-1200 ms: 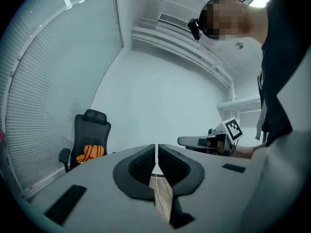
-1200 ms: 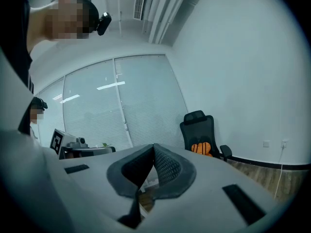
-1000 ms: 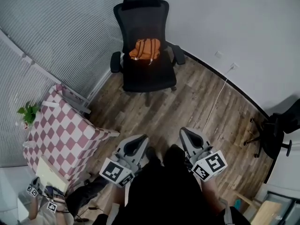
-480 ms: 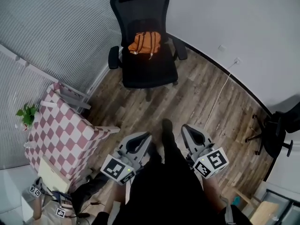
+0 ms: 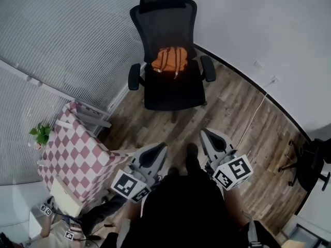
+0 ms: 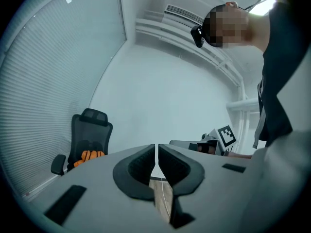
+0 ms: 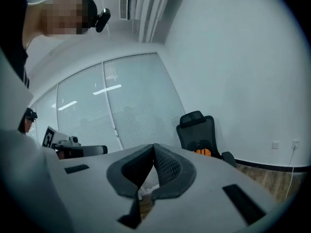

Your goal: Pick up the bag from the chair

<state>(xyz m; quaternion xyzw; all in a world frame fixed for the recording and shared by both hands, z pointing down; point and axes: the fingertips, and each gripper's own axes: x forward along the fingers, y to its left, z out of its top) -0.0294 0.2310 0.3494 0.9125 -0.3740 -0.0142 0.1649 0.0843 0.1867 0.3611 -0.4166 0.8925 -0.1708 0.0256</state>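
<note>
An orange bag (image 5: 169,60) lies on the seat of a black mesh office chair (image 5: 170,94), against its backrest, near the white wall. My left gripper (image 5: 158,149) and right gripper (image 5: 206,134) are held side by side low in the head view, both pointing at the chair and well short of it. In the left gripper view the left gripper (image 6: 156,147) has its jaws together with nothing between them, and the bag (image 6: 90,156) is small at the left. The right gripper (image 7: 154,147) is shut and empty too, with the bag (image 7: 203,152) far off to its right.
A table with a pink and white checked cloth (image 5: 77,159) stands at the left, a small green plant (image 5: 41,134) beside it. A second black chair (image 5: 313,164) is at the right edge. A white cable (image 5: 256,118) runs across the wooden floor. Blinds line the left wall.
Both grippers have moved forward over the floor toward the chair, and the chair and bag now sit lower and larger in the head view. The jaws have stayed together.
</note>
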